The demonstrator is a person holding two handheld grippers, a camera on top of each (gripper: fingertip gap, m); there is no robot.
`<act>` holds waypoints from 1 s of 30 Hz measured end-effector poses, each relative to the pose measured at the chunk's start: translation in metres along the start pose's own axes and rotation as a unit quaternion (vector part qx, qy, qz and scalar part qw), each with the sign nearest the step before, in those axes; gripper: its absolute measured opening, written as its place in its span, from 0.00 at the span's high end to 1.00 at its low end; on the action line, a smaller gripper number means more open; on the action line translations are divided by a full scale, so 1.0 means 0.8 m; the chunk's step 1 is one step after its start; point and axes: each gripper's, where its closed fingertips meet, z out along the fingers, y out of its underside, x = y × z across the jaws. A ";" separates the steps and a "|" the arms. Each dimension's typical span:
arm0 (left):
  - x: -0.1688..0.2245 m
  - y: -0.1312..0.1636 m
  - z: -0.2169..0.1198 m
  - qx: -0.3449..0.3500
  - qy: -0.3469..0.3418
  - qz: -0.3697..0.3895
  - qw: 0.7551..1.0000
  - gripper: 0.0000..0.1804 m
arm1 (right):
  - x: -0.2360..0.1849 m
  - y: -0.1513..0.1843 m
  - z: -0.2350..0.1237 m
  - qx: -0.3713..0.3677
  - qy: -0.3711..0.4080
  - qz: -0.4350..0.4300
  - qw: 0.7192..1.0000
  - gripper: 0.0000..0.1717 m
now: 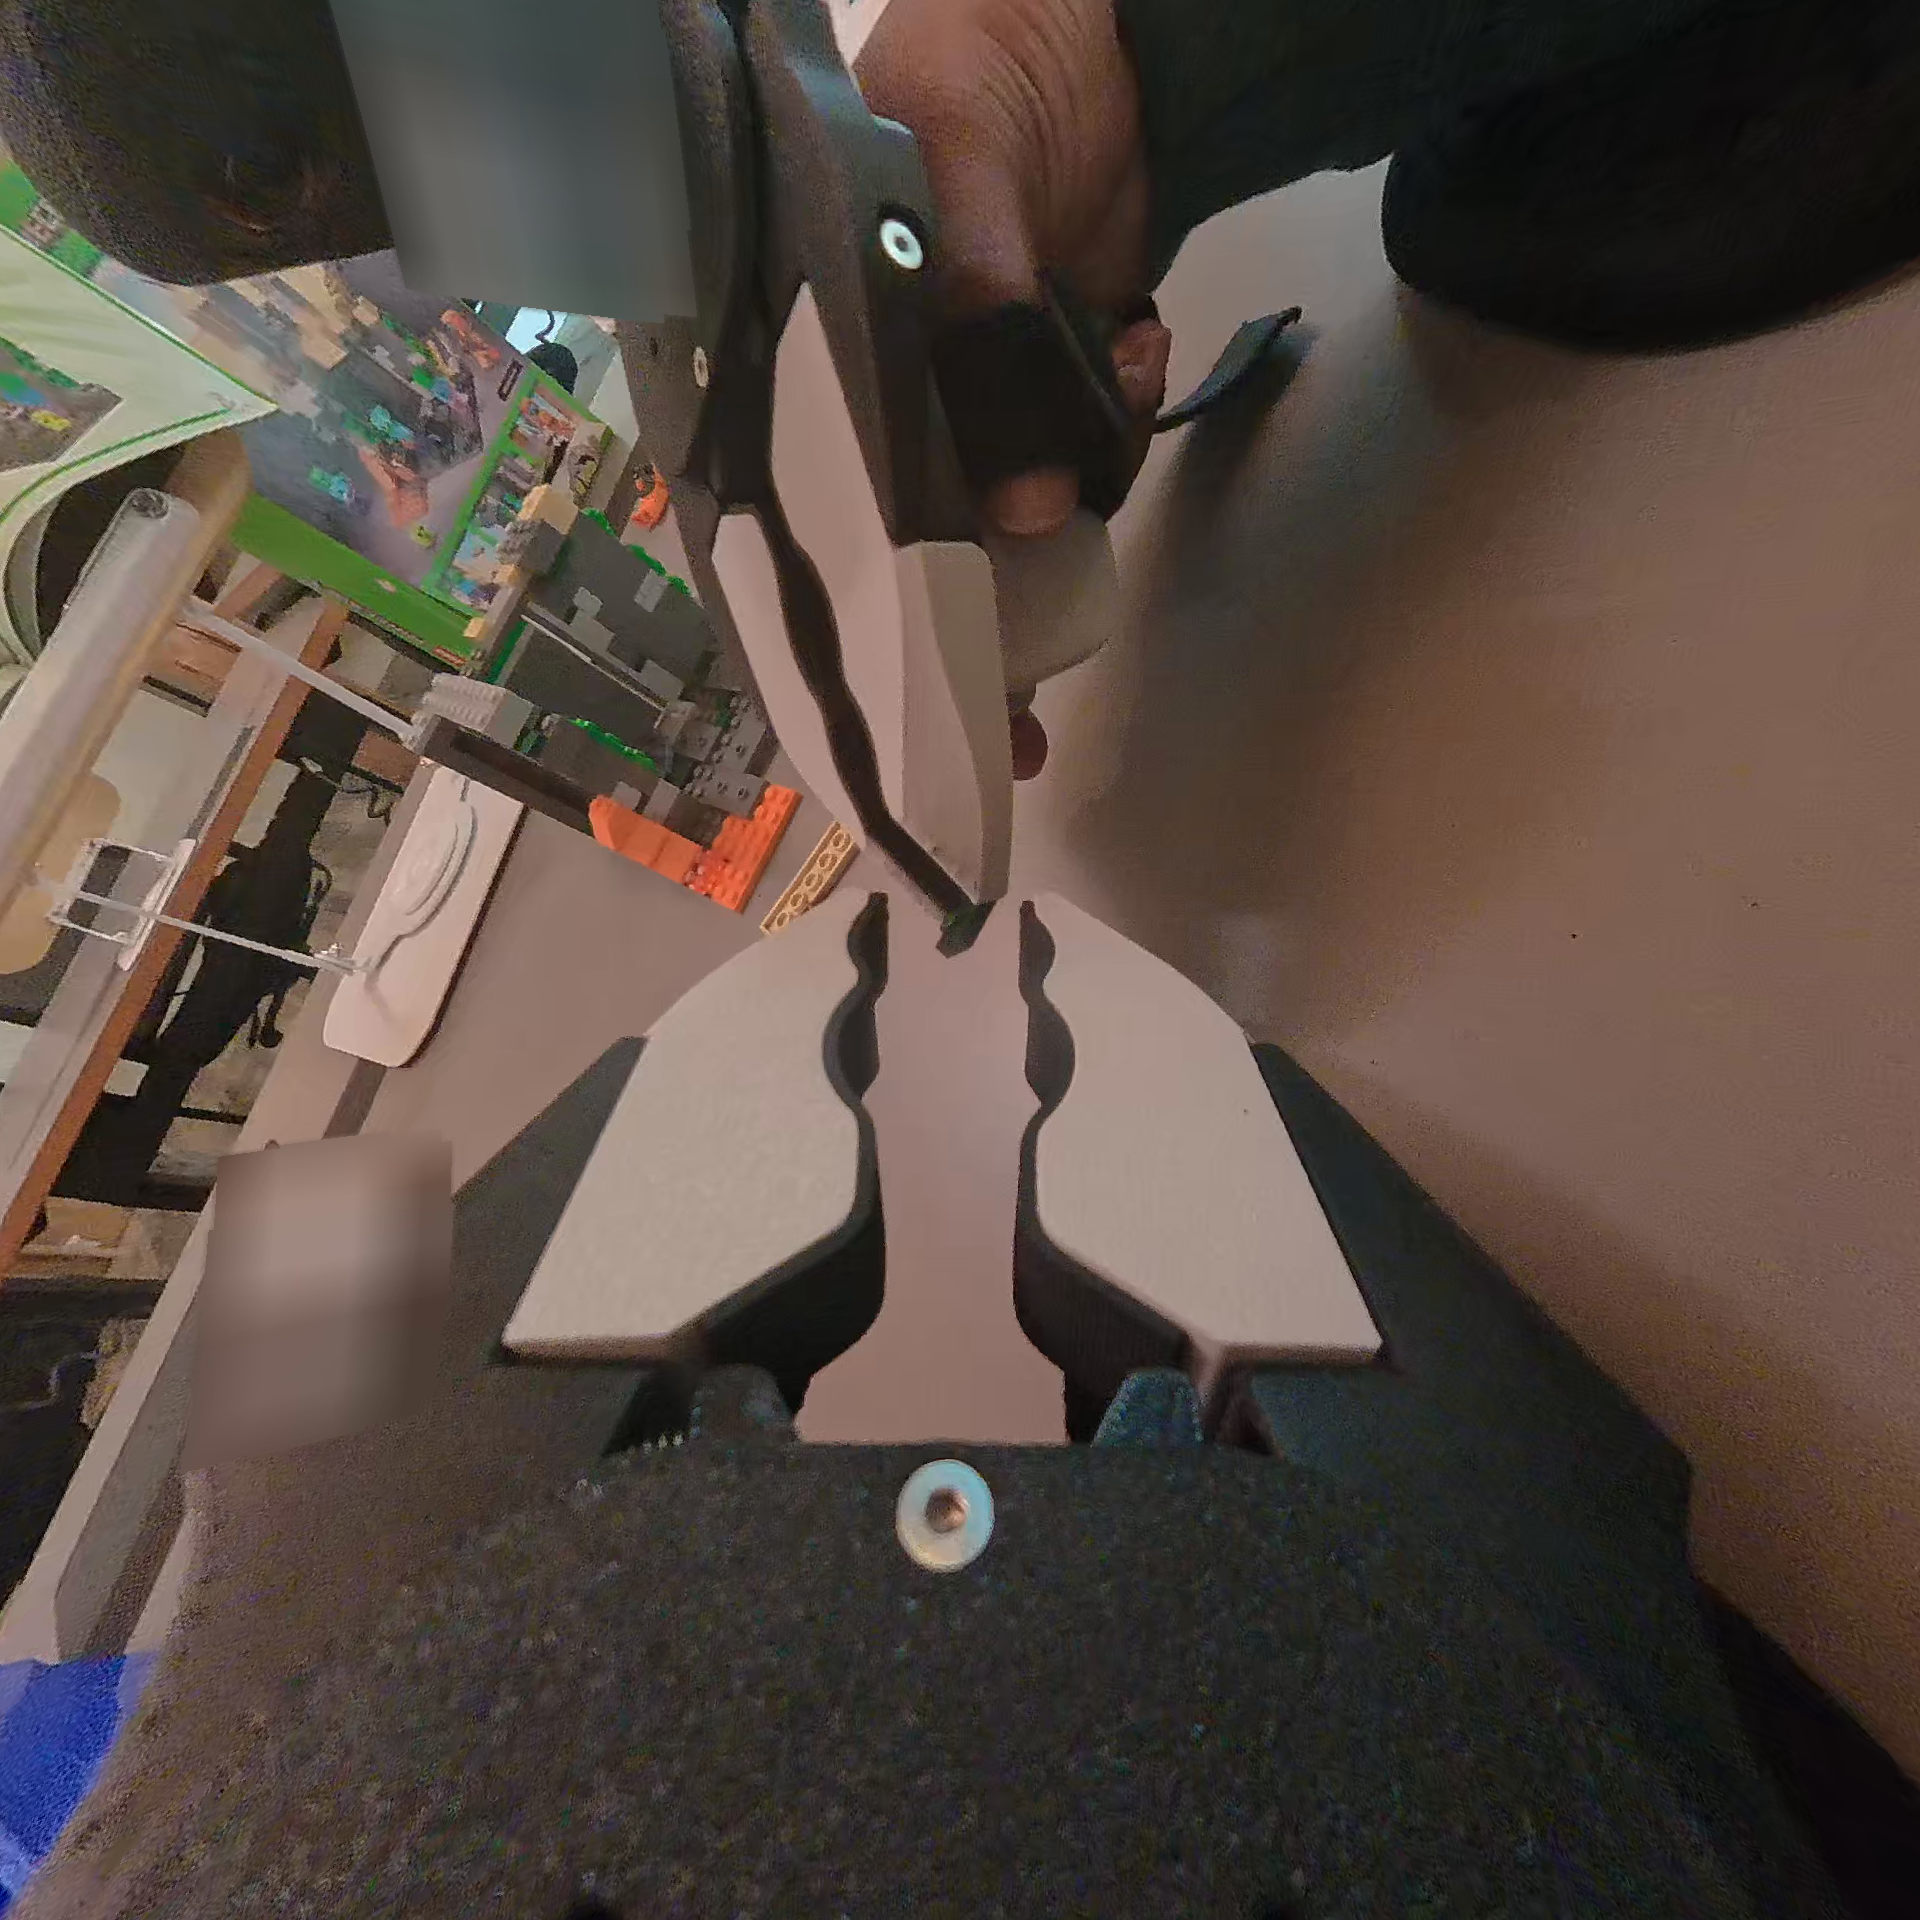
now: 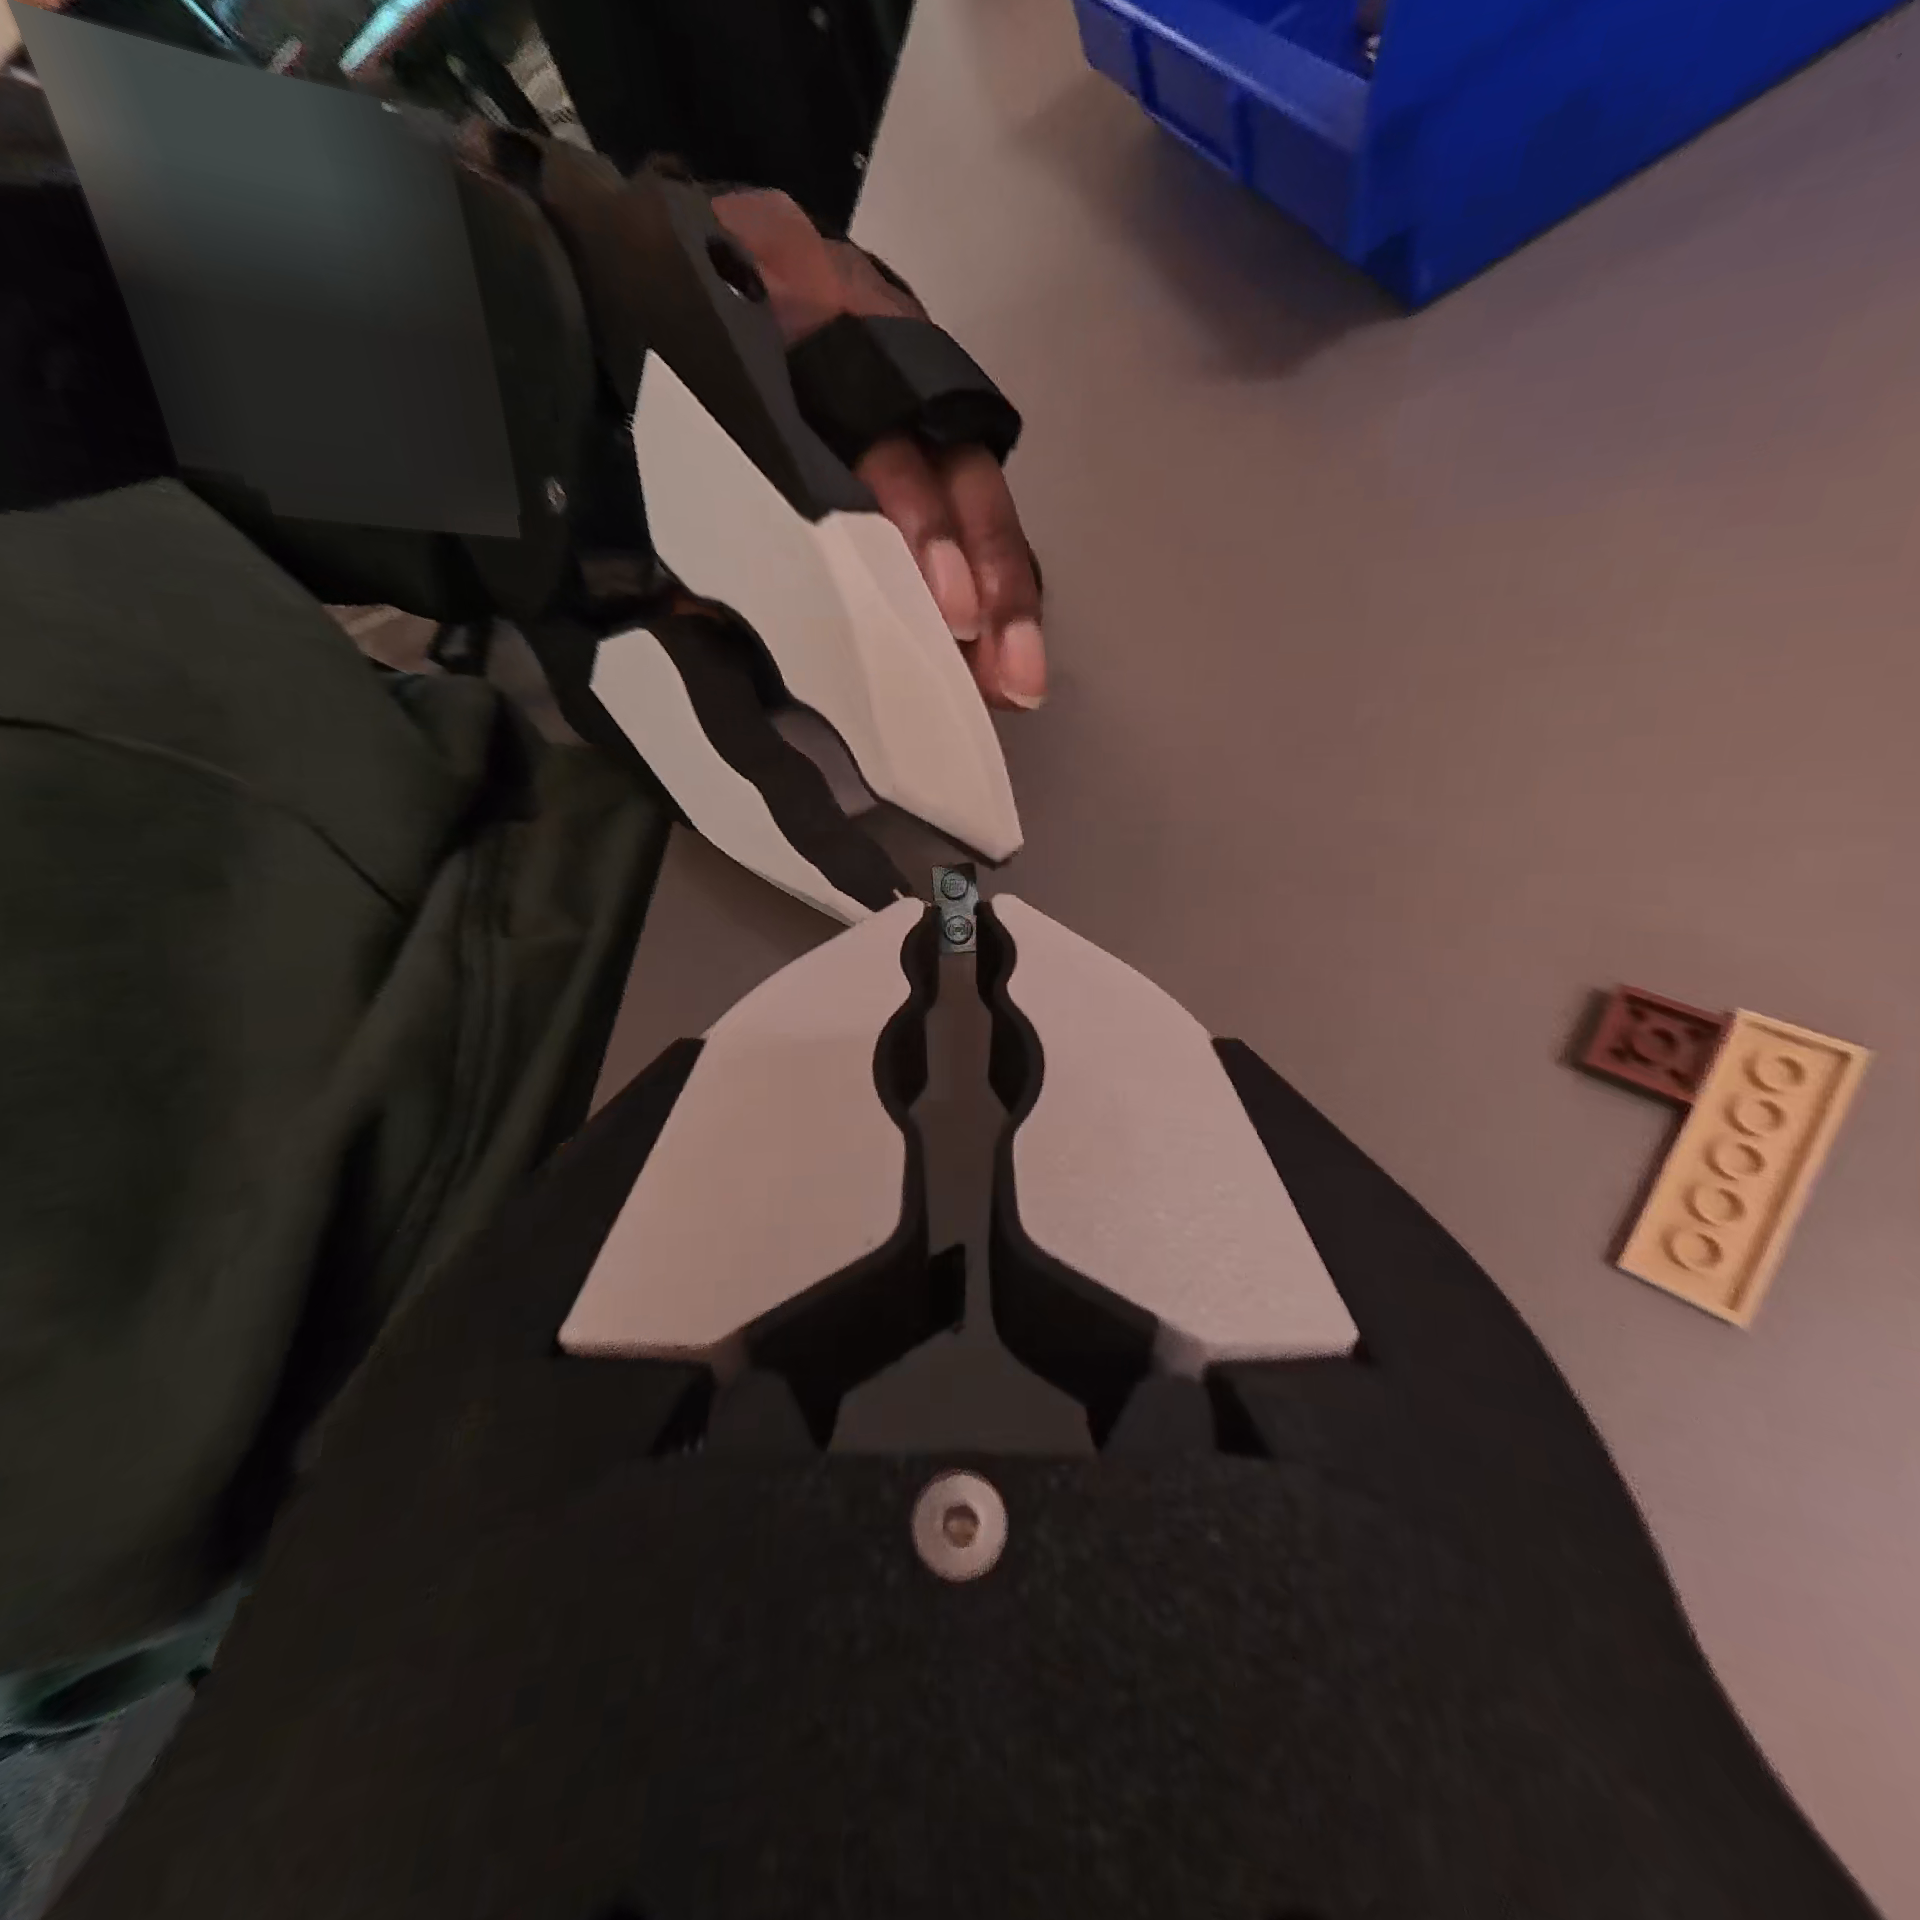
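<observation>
Grey two-stud plate [image 2: 955, 906], tiny thing, pinched right at the tips of my right gripper [image 2: 954, 920] — both pads pressing on its long edges, one stud between the tips, the other stud poking out past them. It's up off the grey table [image 2: 1455, 644], not resting on it.

My left gripper [image 1: 954, 914] faces it head-on, jaws standing apart with a clear gap and nothing clamped between them. From the left wrist view the right gripper's tips come down to a point just ahead of my left fingertips, and the small dark piece hangs there in the opening, touching neither left pad as far as I can see. From the right wrist view the left gripper's white fingers [image 2: 935, 748] angle in from upper left, tips right at the plate's free end; whether they touch it I cannot tell.

Off to my right on the table: a tan plate with a row of studs [image 2: 1745, 1164] lying flat, a brown square piece [image 2: 1647, 1044] butted against its corner. Blue bin [image 2: 1507, 135] at the far edge. On the left side, an orange and grey brick build [image 1: 717, 821] and green boxes [image 1: 436, 499] behind it.
</observation>
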 end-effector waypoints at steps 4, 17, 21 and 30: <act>0.002 -0.004 -0.003 0.006 -0.003 0.017 1.000 0.95 | -0.007 -0.004 -0.002 0.011 -0.016 0.001 1.000 0.96; -0.093 0.043 -0.072 -0.066 -0.117 -0.039 0.990 0.97 | 0.104 -0.007 -0.059 -0.009 0.308 -0.068 0.949 0.87; -0.148 0.086 -0.114 -0.107 -0.180 -0.110 0.972 0.97 | 0.130 0.018 -0.060 -0.072 0.356 -0.040 0.931 0.87; -0.185 0.203 -0.161 -0.205 -0.192 -0.302 0.911 0.97 | 0.151 0.039 -0.059 -0.118 0.372 0.003 0.921 0.87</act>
